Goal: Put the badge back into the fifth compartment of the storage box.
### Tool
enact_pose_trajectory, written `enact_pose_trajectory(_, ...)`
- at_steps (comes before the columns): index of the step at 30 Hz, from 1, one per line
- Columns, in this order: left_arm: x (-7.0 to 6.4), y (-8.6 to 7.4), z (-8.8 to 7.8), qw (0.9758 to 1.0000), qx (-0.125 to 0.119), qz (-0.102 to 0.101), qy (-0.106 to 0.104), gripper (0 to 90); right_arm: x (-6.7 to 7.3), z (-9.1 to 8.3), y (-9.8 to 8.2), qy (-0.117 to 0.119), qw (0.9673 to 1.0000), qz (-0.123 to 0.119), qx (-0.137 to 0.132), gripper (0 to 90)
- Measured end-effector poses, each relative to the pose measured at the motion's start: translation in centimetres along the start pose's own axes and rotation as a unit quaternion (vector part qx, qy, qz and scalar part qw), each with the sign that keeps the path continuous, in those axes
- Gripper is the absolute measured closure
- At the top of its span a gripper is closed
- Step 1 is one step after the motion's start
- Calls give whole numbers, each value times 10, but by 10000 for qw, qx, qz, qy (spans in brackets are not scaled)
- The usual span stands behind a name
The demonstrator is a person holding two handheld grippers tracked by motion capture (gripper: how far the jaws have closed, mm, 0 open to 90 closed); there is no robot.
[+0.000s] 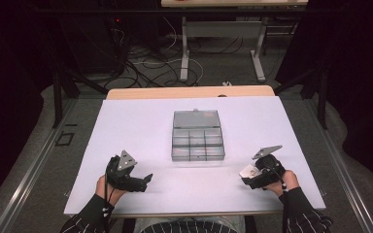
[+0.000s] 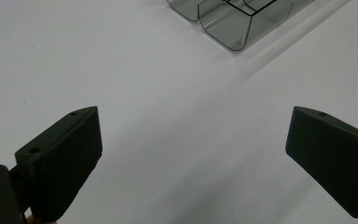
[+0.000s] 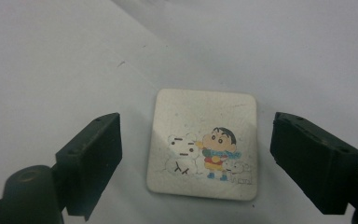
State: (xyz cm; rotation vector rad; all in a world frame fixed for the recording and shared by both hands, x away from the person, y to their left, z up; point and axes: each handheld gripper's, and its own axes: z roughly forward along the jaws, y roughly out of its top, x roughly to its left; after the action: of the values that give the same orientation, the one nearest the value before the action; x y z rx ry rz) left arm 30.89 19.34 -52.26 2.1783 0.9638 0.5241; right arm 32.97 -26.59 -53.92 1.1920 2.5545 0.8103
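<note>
A: Scanning left to right on the white table [image 1: 141, 126]. Left hand [image 1: 108, 187] low at the near left, knuckles on the surface, its left gripper [image 1: 147, 178] pointing right along the table. Jaws spread wide in the left gripper view, bare white surface between them.

B: Anything in its path?

A: Ahead of it, well apart, sits the clear compartment box [image 1: 197, 136] at the table's middle; a rounded corner of it [image 2: 233, 23] shows at the top of the left gripper view. Its lid is open, lying flat on the far side.

B: And the right side?

A: Right hand [image 1: 281, 182] at the near right, striped sleeve behind it. Right gripper [image 1: 245, 177] points left and down at a small square card [image 1: 248, 171] lying flat on the table.

B: Gripped?

A: No. In the right gripper view the card [image 3: 203, 144], printed with a cartoon child beside a snowman, lies between the two jaws, a gap on each side, pads not touching it. Card sits well right of the box, nothing between them.
</note>
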Motion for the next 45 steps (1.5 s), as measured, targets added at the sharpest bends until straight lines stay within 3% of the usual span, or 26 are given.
enact_pose_trajectory(8, 0, 1, 1, 10000, 2, 61, -2, 33, -1, 3, 0, 26, 9999, -75, 63, 235)
enact_pose_trajectory(12, -1, 1, 2, 10000, -8, 57, 2, 33, -1, 5, 0, -19, 9998, 75, 164, 258)
enact_pose_trajectory(18, 0, 1, 2, 10000, 38, 68, 11, 33, -2, 5, -1, -138, 9997, 111, 190, 320)
enact_pose_trajectory(25, -2, 1, 4, 10000, -3, 38, 7, 33, -3, 5, 0, -69, 9998, -14, 198, 329)
enact_pose_trajectory(31, -2, 2, 3, 10000, 30, 31, -13, 32, -4, 4, 1, -136, 9997, 90, 205, 330)
enact_pose_trajectory(37, -2, 2, 3, 10000, 30, 39, -17, 32, -4, -1, 3, -102, 9999, 37, 76, 330)
enact_pose_trajectory(45, -2, 2, 3, 10000, 47, 43, -18, 33, -3, -5, 5, -250, 9996, -26, -85, 330)
